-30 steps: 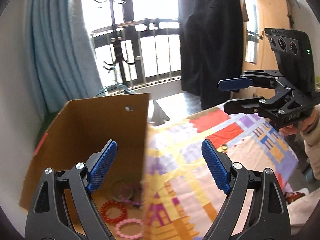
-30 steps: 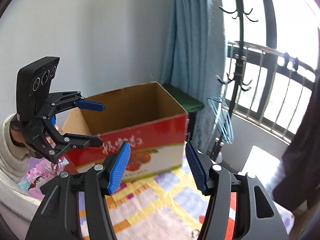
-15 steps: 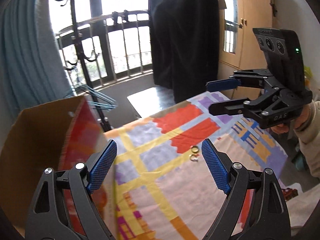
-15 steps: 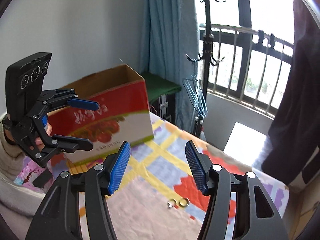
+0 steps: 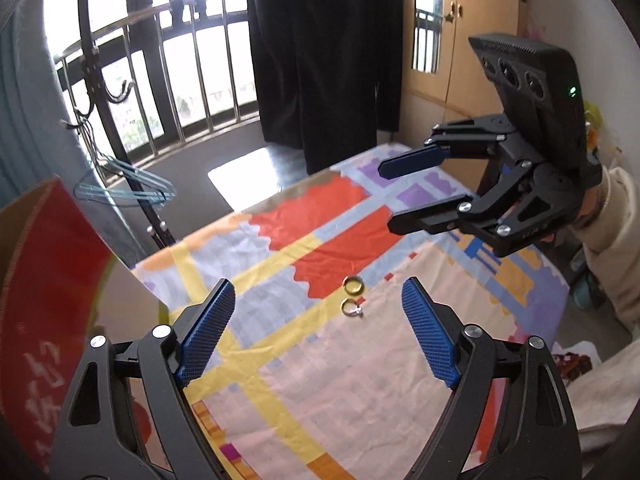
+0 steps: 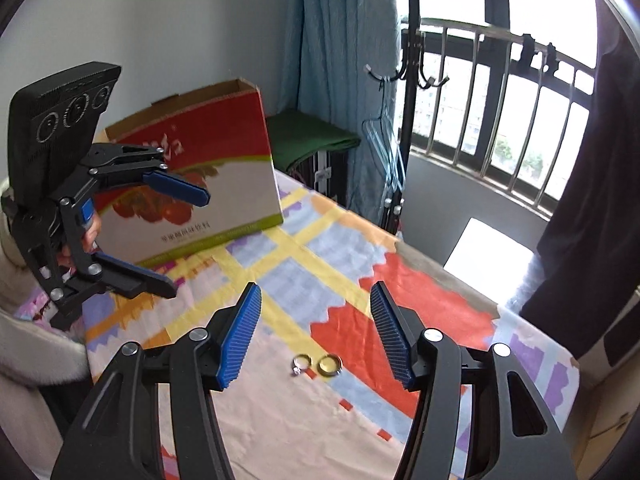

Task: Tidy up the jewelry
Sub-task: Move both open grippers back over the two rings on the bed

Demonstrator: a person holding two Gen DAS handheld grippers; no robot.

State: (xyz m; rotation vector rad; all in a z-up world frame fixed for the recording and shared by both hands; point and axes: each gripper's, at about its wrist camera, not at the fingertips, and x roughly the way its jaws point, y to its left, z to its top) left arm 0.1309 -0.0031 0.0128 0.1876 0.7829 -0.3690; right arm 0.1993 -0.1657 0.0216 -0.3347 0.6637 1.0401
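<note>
Two small rings lie side by side on the patterned cloth: a gold band [image 5: 354, 284] [image 6: 329, 365] and a silver ring with a small stone [image 5: 351, 307] [image 6: 301, 362]. My left gripper [image 5: 316, 328] is open and empty, above the cloth, short of the rings; it also shows in the right wrist view [image 6: 176, 236]. My right gripper [image 6: 316, 336] is open and empty, hovering over the rings; it also shows in the left wrist view [image 5: 404, 196]. A red and white cardboard box [image 6: 192, 184] stands at the table's far left corner.
The colourful cloth [image 5: 304, 380] covers the table, whose far edge drops to the floor. A coat stand with hangers [image 6: 392, 128], a blue curtain [image 6: 340, 60] and dark hanging clothes [image 5: 320, 56] stand beyond the table by the balcony rail.
Both grippers swung away from the box toward the middle of the table and tilted down; the rings came into view. The bracelets inside the box are out of sight now.
</note>
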